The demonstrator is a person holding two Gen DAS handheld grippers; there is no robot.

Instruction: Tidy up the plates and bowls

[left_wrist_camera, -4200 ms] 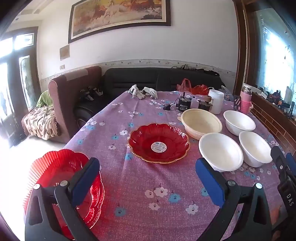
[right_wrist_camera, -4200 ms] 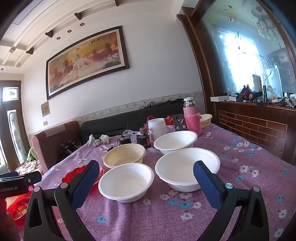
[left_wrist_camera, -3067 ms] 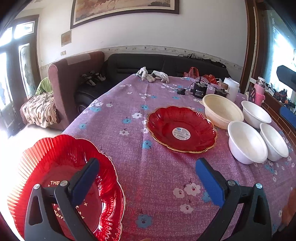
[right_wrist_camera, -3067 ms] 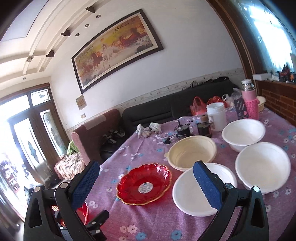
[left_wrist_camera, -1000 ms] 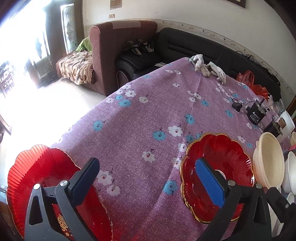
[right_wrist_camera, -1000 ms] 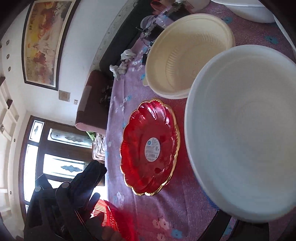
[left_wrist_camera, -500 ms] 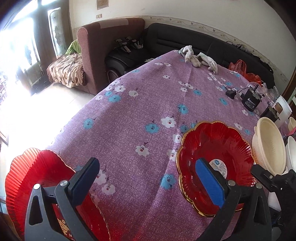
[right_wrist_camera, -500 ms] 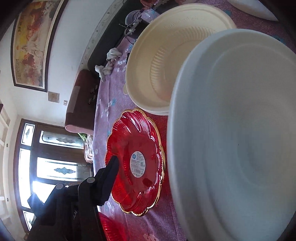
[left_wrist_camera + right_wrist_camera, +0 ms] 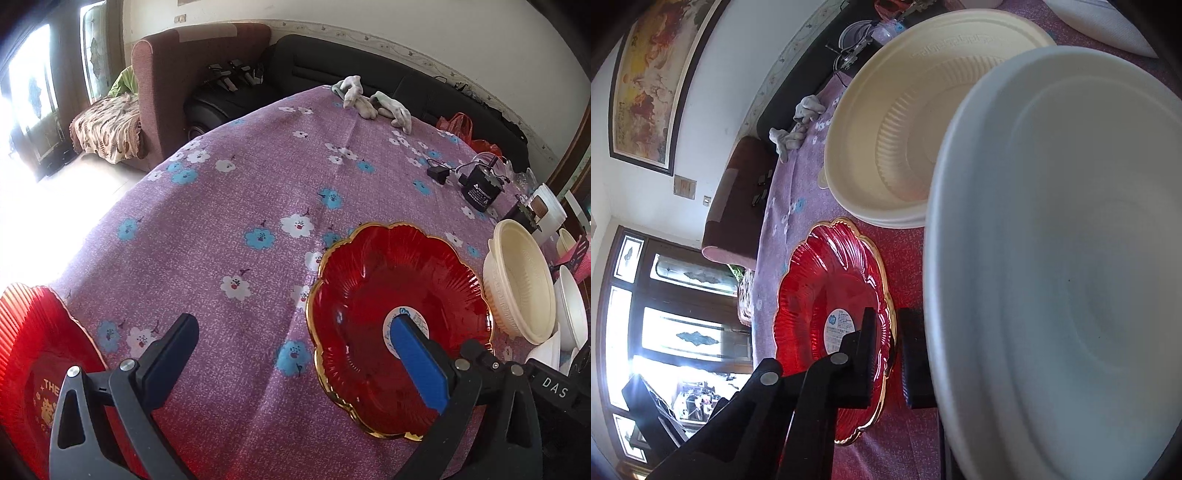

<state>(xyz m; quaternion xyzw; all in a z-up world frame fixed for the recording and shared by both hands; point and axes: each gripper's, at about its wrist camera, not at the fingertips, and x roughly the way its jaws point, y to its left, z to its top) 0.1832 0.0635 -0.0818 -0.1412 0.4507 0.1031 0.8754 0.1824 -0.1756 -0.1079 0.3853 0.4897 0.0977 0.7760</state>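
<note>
The right gripper (image 9: pixel 893 360) pinches the white bowl (image 9: pixel 1071 277) by its rim. The left gripper (image 9: pixel 295 354) hangs wide apart over the red plate (image 9: pixel 399 325) on the bench (image 9: pixel 240 192).

A purple tablecloth (image 9: pixel 229 206) printed with white and blue flowers is seen ahead of the jaws. A glossy red plate with a gold rim (image 9: pixel 369 280) and a pale sticker is shown at the blue-padded jaw; a cream bowl (image 9: pixel 923 122) and a white bowl (image 9: pixel 1071 280) are seen beyond.

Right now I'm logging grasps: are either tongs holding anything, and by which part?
The right tongs are shut on the white bowl at its near rim. The left tongs are open, holding nothing.
</note>
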